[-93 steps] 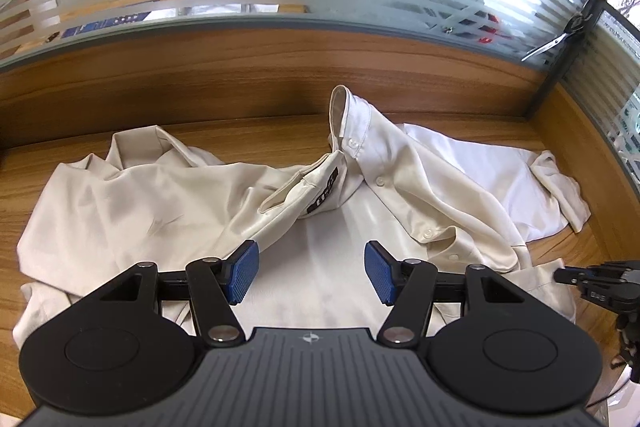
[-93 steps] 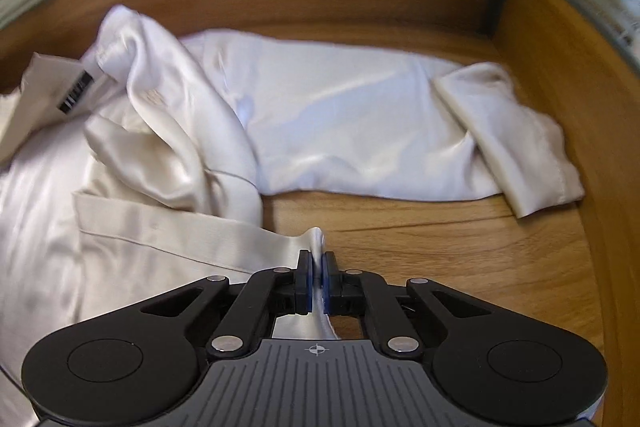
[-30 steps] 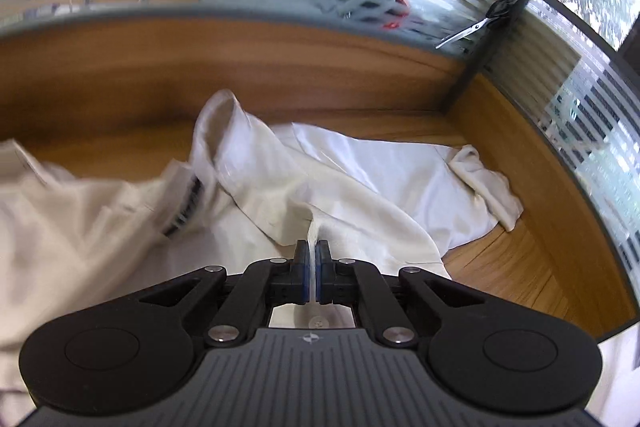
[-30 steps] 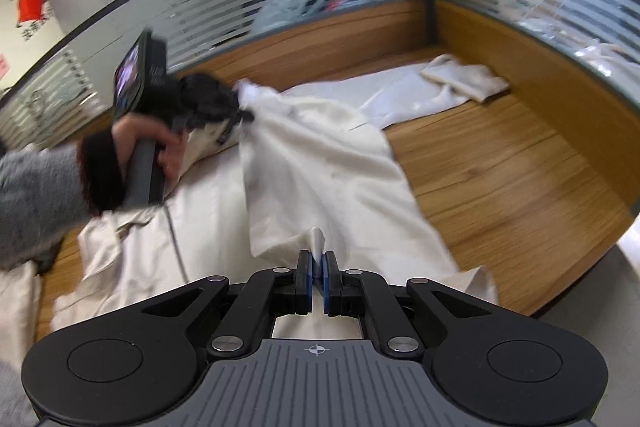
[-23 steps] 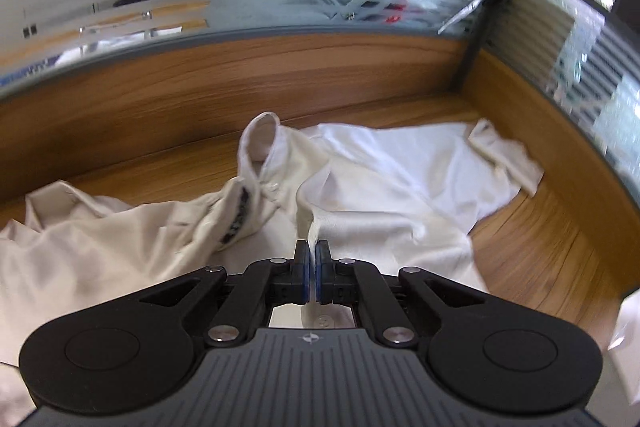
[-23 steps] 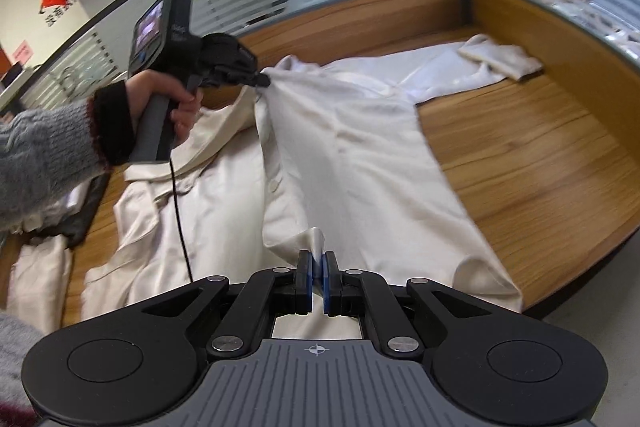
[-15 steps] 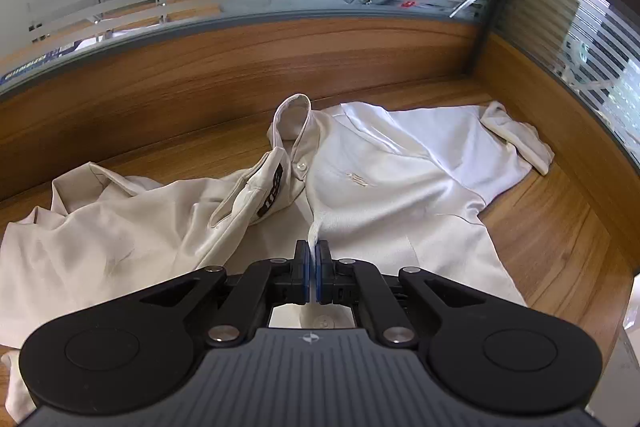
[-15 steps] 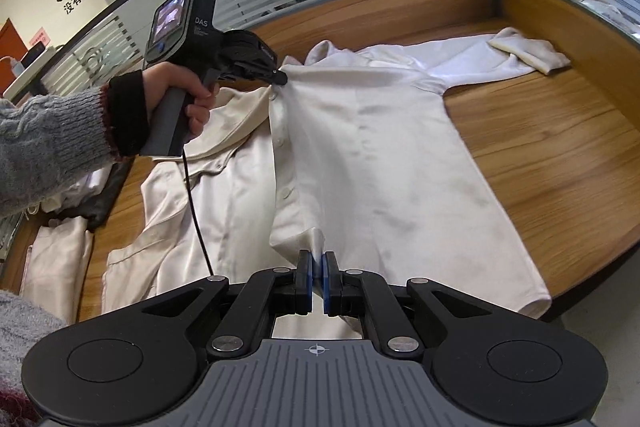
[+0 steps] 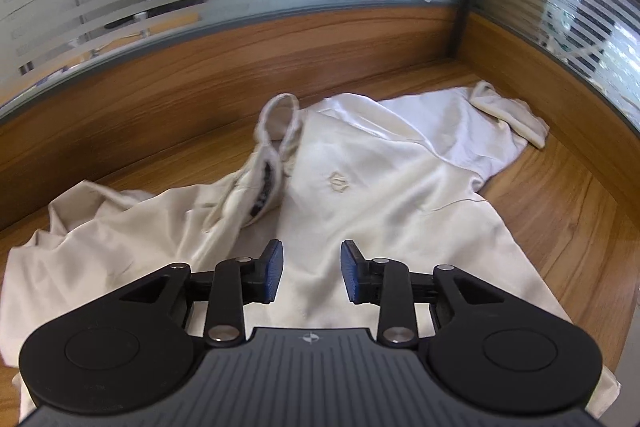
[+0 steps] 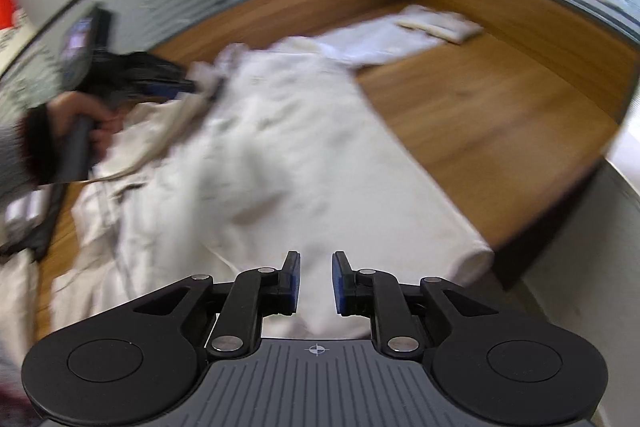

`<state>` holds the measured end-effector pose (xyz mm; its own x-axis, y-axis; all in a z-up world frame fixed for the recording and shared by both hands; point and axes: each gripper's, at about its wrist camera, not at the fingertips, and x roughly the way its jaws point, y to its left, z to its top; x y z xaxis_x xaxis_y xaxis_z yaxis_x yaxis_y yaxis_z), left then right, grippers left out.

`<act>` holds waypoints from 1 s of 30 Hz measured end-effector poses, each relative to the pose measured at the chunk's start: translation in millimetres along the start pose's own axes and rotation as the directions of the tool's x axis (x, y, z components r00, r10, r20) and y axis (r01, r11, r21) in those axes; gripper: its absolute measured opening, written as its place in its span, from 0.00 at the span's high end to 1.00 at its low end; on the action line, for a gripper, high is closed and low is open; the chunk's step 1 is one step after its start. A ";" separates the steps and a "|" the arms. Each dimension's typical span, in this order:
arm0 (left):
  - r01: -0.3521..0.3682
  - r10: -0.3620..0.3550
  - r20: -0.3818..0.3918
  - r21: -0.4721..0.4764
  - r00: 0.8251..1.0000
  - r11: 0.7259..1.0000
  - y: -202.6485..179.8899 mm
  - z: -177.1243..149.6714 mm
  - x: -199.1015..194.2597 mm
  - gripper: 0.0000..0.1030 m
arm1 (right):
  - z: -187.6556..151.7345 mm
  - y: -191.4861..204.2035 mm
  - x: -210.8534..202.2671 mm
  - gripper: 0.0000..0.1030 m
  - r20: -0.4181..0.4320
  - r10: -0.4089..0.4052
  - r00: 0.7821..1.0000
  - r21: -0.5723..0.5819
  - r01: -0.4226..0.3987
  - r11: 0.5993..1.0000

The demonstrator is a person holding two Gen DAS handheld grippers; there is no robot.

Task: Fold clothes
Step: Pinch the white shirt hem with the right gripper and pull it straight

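Lying rumpled on grained wood desk [image 9: 568, 227], silky cream shirt [image 9: 384, 195].

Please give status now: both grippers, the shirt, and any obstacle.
Left gripper and right gripper opening, nothing pinched between fingers. Cream shirt flat on wooden desk, right front panel laid over. Collar bunched; second garment alongside.

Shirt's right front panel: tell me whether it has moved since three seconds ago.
Yes. The shirt's front panel, then bunched near the collar, now lies spread flat toward the table's near edge. Both grippers' jaws are opening, off the cloth.
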<state>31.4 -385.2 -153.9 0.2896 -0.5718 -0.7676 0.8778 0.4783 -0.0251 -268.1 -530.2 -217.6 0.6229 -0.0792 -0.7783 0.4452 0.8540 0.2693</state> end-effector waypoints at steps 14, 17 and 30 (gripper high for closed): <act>0.087 -0.079 -0.055 0.176 0.995 0.981 -103.6 34.7 56.7 0.53 | -12.3 -94.9 39.7 0.81 -0.018 -0.062 0.998 0.363 0.064 0.929; 0.126 -0.107 -0.105 0.201 0.989 0.971 -122.6 41.1 72.3 0.52 | -9.9 -105.1 54.5 0.81 -0.024 -0.047 0.999 0.413 0.053 0.909; 0.167 -0.143 -0.124 0.209 0.982 0.964 -142.2 50.7 74.9 0.52 | 10.1 -140.8 64.0 0.98 -0.006 -0.092 0.996 0.439 0.085 0.894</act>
<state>-52.4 -529.8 -175.4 0.1115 -0.5471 -0.8296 0.9739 0.2263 -0.0184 -284.4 -660.7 -299.7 0.5755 -0.1544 -0.8031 0.7336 0.5314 0.4236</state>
